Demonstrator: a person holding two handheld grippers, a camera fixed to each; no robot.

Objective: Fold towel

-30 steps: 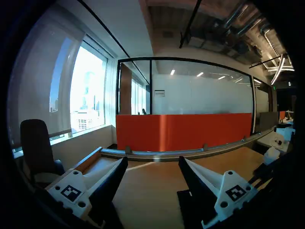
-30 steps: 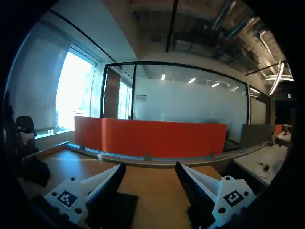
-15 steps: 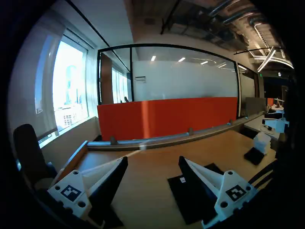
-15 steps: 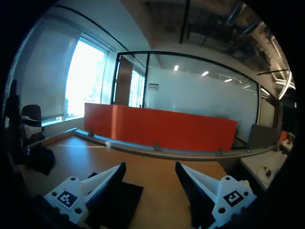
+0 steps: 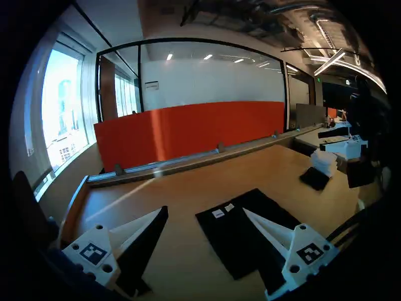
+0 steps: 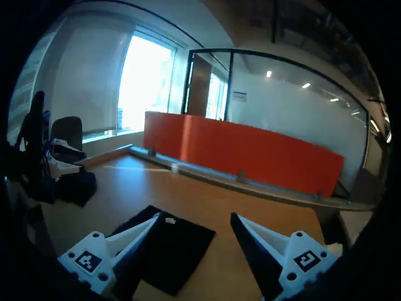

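We are hovering the left gripper (image 5: pixel 204 209) and right gripper (image 6: pixel 196 215), both wide open and empty, over the black towel (image 5: pixel 228 236) lying flat just ahead on the table (image 5: pixel 200 180). We are judging the next move to be lowering onto its near corners and pinching them.

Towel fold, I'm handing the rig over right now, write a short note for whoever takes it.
Left gripper: open, empty, above the desk.
Right gripper: open, empty.
Black towel: lying flat on the desk in front of both grippers, with neither touching it.
Done: nothing gripped, no fold that I can see.
Left: probably grip an edge of the towel and fold it over.
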